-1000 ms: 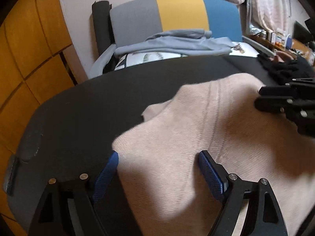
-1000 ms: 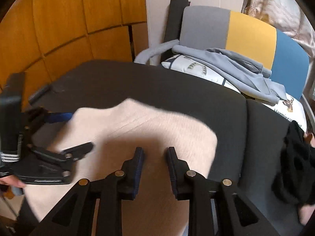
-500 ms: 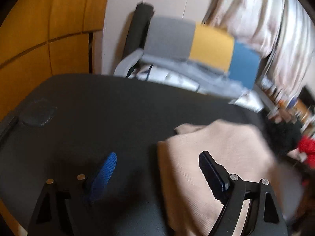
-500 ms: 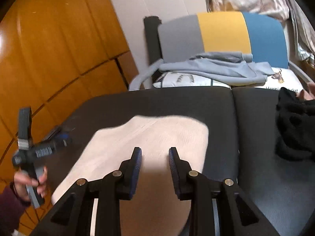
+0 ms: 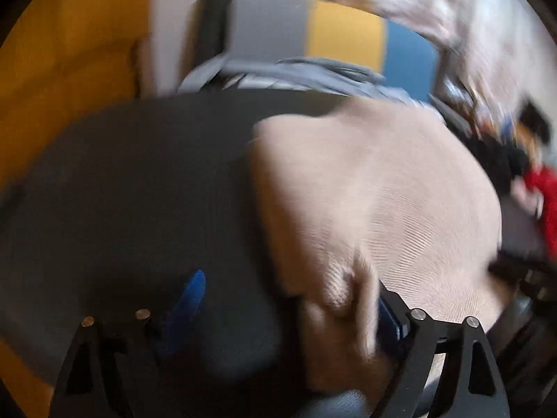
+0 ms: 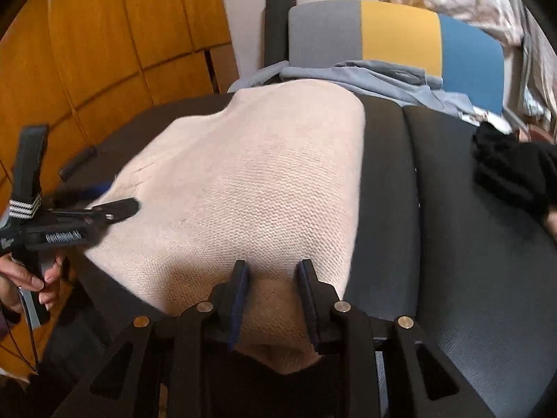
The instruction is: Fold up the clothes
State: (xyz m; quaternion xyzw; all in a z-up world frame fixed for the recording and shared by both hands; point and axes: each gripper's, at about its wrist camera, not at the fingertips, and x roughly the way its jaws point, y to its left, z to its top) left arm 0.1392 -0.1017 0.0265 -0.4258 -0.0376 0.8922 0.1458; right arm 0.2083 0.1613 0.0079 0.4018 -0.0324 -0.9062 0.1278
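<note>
A beige knit sweater (image 6: pixel 264 174) lies spread on the black padded table (image 6: pixel 386 209). My right gripper (image 6: pixel 273 264) is at its near hem, and the cloth bunches up between the narrow-set pads, which press on it. My left gripper (image 5: pixel 289 280) stands wide with its jaws opening at the sweater's (image 5: pixel 365 191) left edge. A bunched fold rests against its right finger (image 5: pixel 390 310), while the blue left pad (image 5: pixel 189 296) is apart from the cloth. The left wrist view is blurred. In the right wrist view the left gripper (image 6: pixel 118 195) shows at the sweater's left side, held by a hand (image 6: pixel 31 278).
Behind the table stands a chair with a grey, yellow and blue back (image 6: pixel 397 38), and grey-blue clothing (image 6: pixel 383 76) is draped over it. A black garment (image 6: pixel 511 170) lies at the table's right, with something red (image 5: pixel 546 195) beside it. Orange wooden panels (image 6: pixel 104 52) line the left.
The right gripper has sunk to the sweater's near hem, and cloth now fills its jaws. The left gripper has shifted along the sweater's left edge, where a fold has bunched against its right finger.
</note>
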